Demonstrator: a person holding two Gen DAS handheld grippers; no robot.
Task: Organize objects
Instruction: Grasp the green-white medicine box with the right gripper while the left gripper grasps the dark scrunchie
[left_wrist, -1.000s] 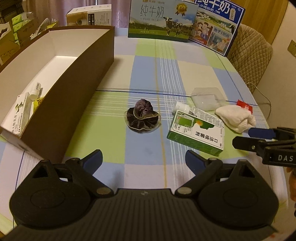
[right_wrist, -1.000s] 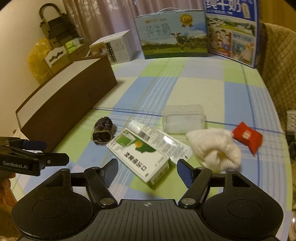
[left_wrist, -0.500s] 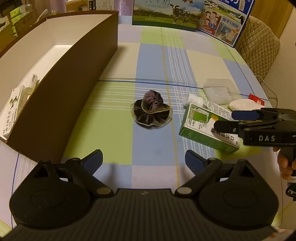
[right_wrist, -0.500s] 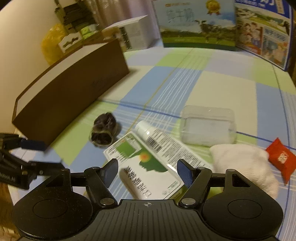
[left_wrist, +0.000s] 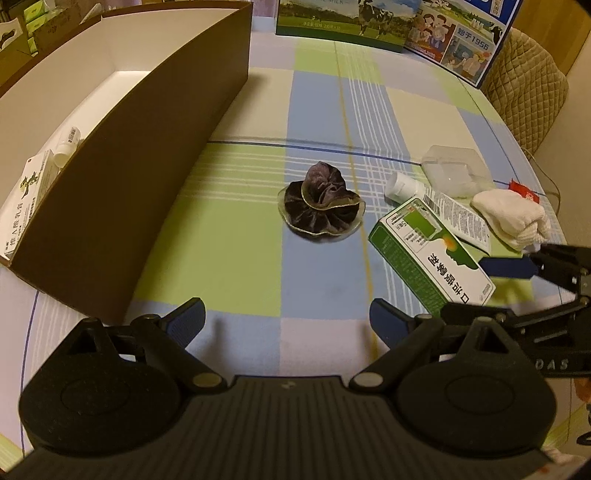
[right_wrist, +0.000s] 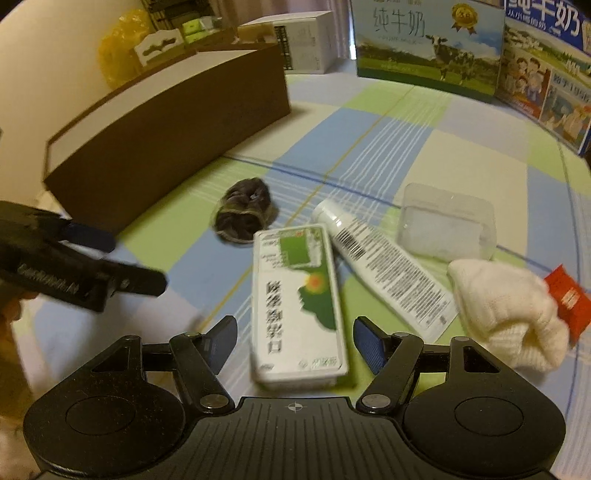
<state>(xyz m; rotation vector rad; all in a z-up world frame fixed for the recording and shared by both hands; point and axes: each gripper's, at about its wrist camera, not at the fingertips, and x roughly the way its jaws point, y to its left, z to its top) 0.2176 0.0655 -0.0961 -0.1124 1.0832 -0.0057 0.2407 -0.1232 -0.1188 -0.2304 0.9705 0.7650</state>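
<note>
Right wrist view, glossy rectangular carton (right_wrist: 295, 306), crinkled velvet scrunchie (right_wrist: 243, 218), fluffy cloth (right_wrist: 506, 314)

A home dining room: checked tablecloth (left_wrist: 325, 110), quilted chair (left_wrist: 524, 74), milk cartons (right_wrist: 428, 48).

Both the left gripper (left_wrist: 286, 319) and the right gripper (right_wrist: 294, 341) point steeply downward, jaws spread apart.

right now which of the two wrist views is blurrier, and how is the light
Right wrist view: motion blur smears the green and white carton, the dark velvet scrunchie and the left gripper. Left wrist view: sharp, with the carton's print legible. Both views: warm dim yellow light, soft shadows, and fisheye bending of the brown cardboard box.
</note>
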